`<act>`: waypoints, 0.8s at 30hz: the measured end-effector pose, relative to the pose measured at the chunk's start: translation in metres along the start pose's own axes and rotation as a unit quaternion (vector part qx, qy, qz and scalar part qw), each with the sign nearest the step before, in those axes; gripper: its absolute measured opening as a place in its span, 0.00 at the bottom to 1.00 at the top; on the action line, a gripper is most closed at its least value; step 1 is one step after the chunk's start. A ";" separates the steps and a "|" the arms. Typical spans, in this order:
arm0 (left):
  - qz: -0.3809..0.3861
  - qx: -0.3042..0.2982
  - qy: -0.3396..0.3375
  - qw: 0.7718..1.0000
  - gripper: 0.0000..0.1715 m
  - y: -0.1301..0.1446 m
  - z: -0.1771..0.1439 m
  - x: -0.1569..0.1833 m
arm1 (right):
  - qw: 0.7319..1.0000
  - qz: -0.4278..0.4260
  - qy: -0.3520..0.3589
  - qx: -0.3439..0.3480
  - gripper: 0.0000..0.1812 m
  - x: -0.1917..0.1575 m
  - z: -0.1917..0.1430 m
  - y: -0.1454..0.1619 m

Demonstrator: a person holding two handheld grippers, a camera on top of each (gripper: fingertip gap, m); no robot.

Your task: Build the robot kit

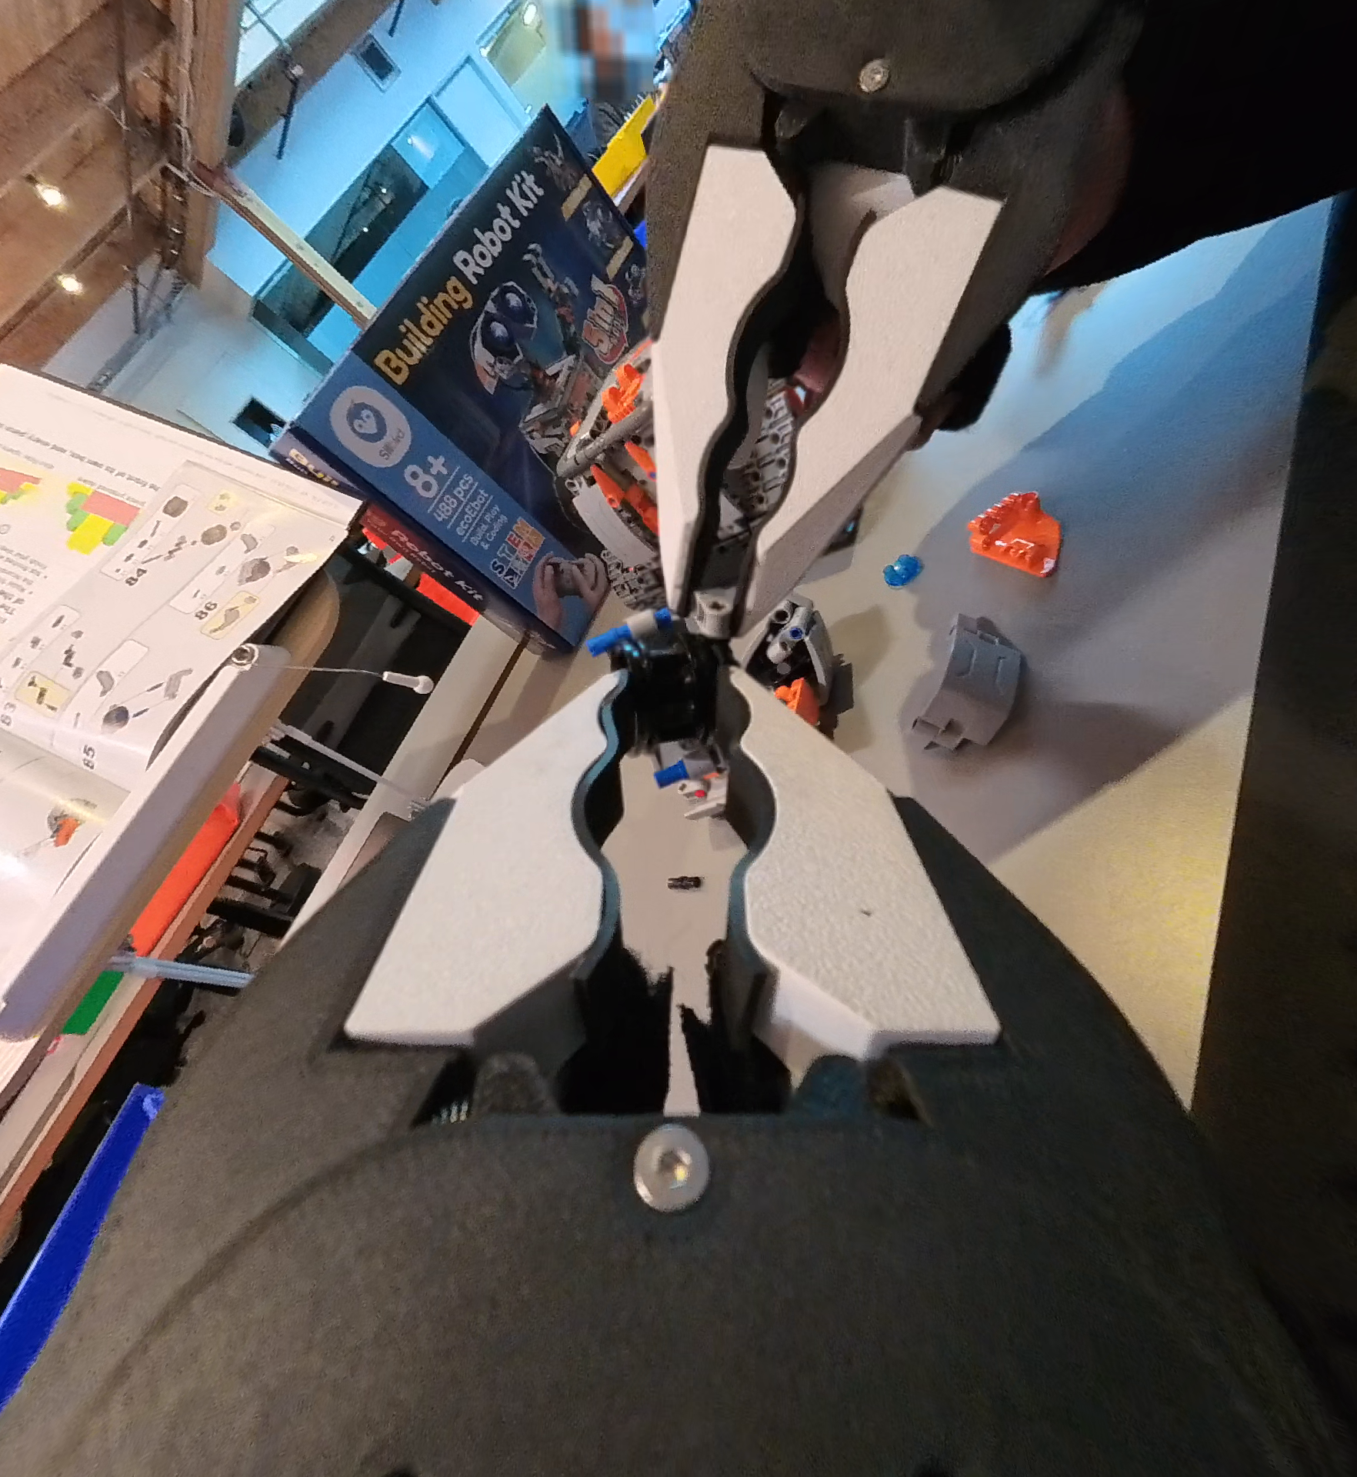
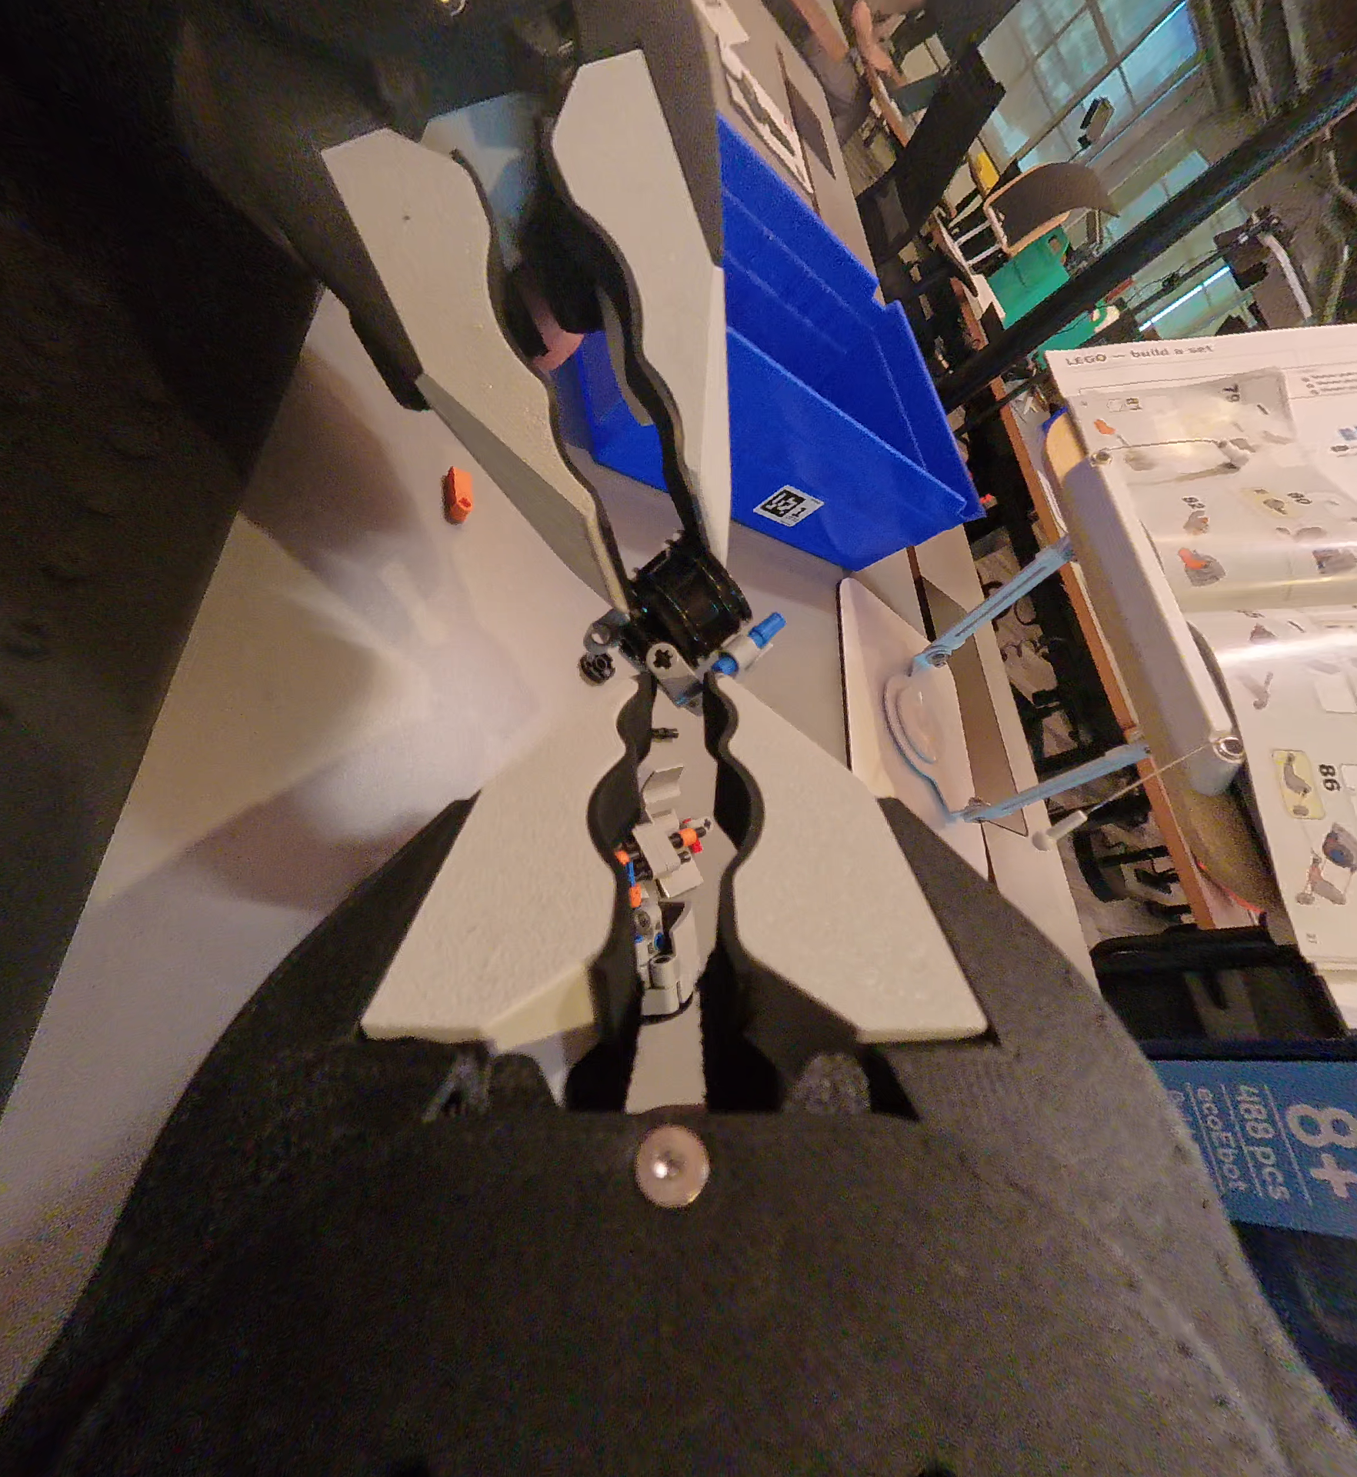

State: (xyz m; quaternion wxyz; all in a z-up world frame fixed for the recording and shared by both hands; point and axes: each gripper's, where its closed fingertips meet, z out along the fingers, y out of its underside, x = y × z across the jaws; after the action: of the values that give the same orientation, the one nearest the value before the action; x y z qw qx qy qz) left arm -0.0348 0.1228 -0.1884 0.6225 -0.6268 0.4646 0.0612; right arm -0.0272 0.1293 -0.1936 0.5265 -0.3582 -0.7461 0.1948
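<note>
A small brick assembly hangs between both grippers above the grey table (image 1: 1139,519). It is a black wheel (image 1: 663,707) with a grey connector (image 2: 669,662) and blue pins (image 2: 763,631). My left gripper (image 1: 675,687) is shut on the black wheel. My right gripper (image 2: 677,683) is shut on the grey connector and meets the left gripper tip to tip. The right gripper (image 1: 711,615) comes down from the top in the left wrist view. The left gripper (image 2: 671,579) comes down from the top in the right wrist view.
A blue kit box (image 1: 483,384), a part-built model (image 1: 619,471), an orange part (image 1: 1015,535) and a grey curved part (image 1: 967,687) lie on the table. An open instruction booklet (image 2: 1299,599) stands on a holder. Blue bins (image 2: 819,384) and a small grey sub-assembly (image 2: 659,871) sit nearby. The grippers are tip to tip, or close to it.
</note>
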 end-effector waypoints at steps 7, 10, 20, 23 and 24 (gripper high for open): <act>-0.064 0.028 0.020 0.997 0.10 -0.002 -0.002 -0.006 | 0.996 0.077 -0.040 0.032 0.04 -0.001 -0.003 -0.002; -0.088 0.041 0.023 0.995 0.15 -0.003 -0.004 -0.010 | 0.988 0.130 -0.058 0.062 0.03 0.003 -0.007 -0.006; -0.162 0.054 0.053 0.984 0.25 0.002 -0.003 -0.014 | 0.959 0.240 -0.086 0.125 0.03 0.017 -0.016 -0.011; -0.175 0.049 0.075 0.980 0.23 0.004 0.000 -0.008 | 0.950 0.261 -0.098 0.140 0.03 0.017 -0.017 -0.012; -0.177 0.053 0.079 0.980 0.21 0.003 0.000 -0.008 | 0.949 0.262 -0.101 0.141 0.03 0.017 -0.017 -0.012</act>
State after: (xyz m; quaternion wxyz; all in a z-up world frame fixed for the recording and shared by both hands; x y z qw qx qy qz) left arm -0.0412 0.1271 -0.1854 0.6174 -0.6681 0.3962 -0.1246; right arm -0.0185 0.1325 -0.1686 0.4238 -0.4420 -0.6400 0.4641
